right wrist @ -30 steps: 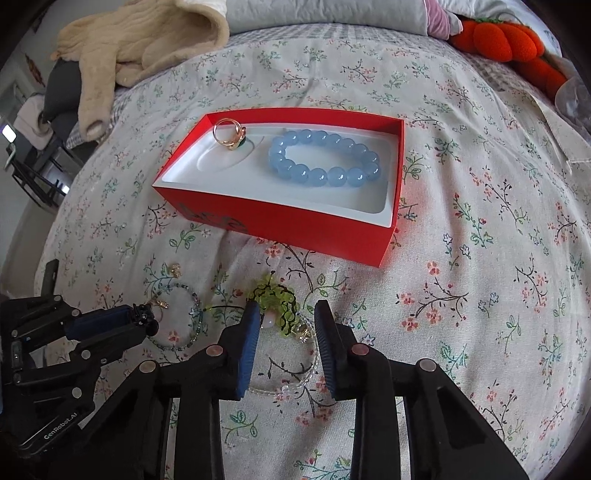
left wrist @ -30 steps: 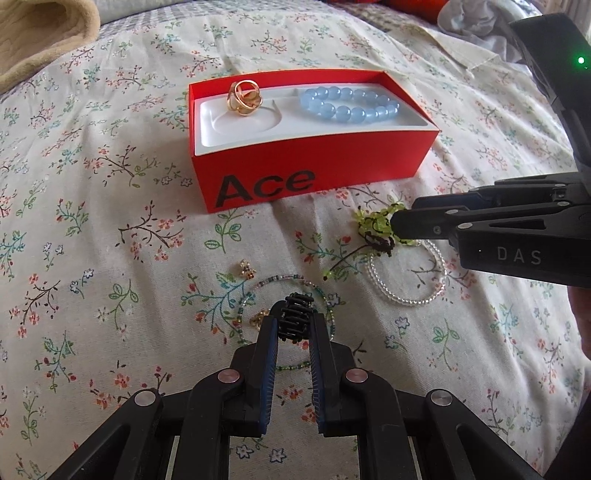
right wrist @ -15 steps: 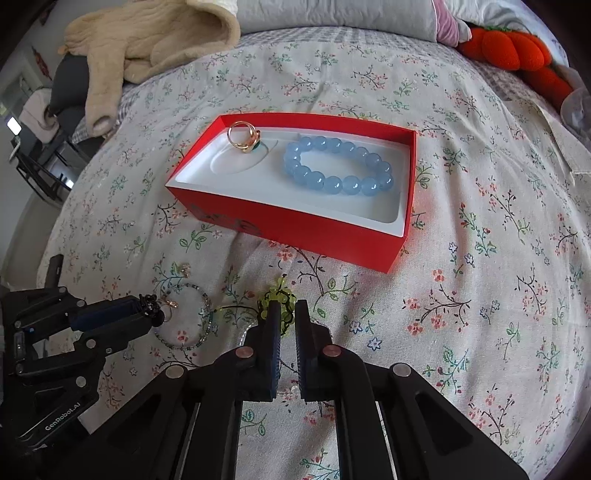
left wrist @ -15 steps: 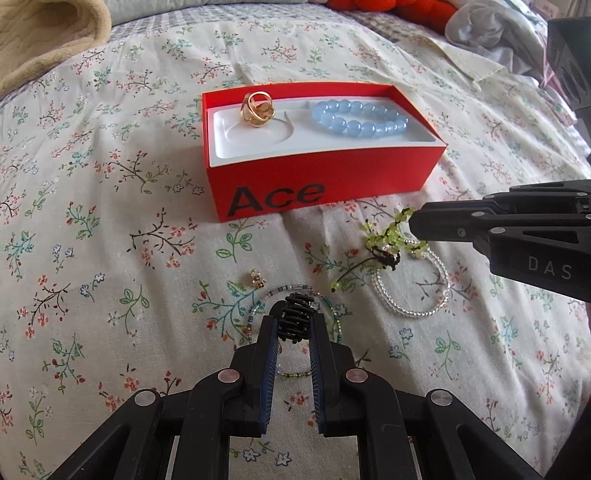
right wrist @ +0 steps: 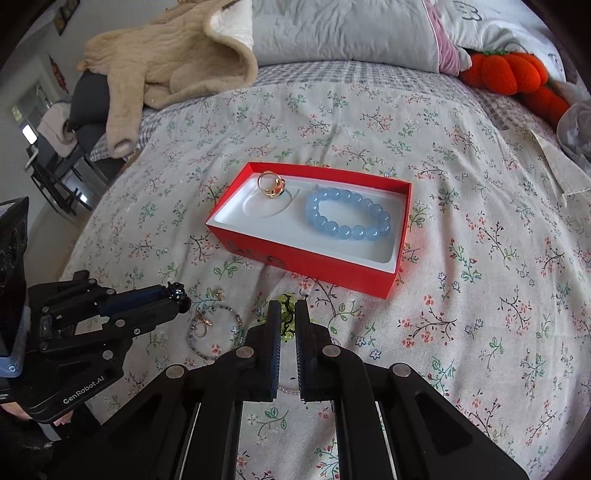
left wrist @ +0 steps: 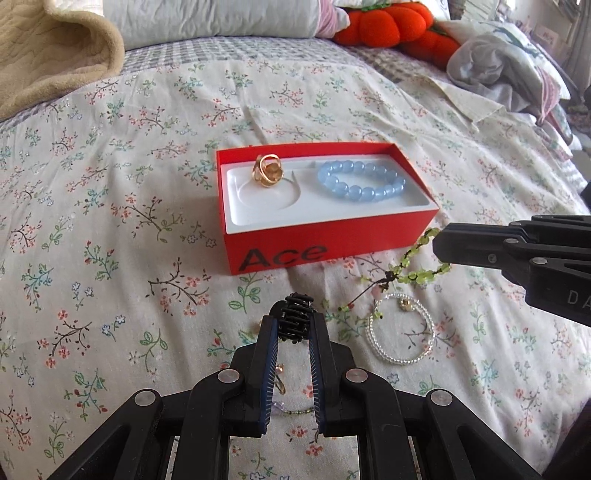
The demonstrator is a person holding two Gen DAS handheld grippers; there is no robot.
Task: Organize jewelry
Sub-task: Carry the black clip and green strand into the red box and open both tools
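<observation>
A red box with a white tray stands on the floral bedspread. It holds a gold ring and a blue bead bracelet. My left gripper is shut on a black hair claw clip, raised above the bed. To its right, my right gripper is shut on a green bead bracelet, whose cord hangs down to the bedspread. A clear bead bracelet lies under it. A thin beaded bracelet with small gold pieces lies below the left gripper.
A beige blanket and grey pillow lie at the bed's far end. An orange pumpkin plush and crumpled clothes sit at the far right. Open bedspread surrounds the red box.
My right gripper's jaws closed on the green bracelet and lifted it off the bed. Both grippers rose, the left one still holding the clip.
</observation>
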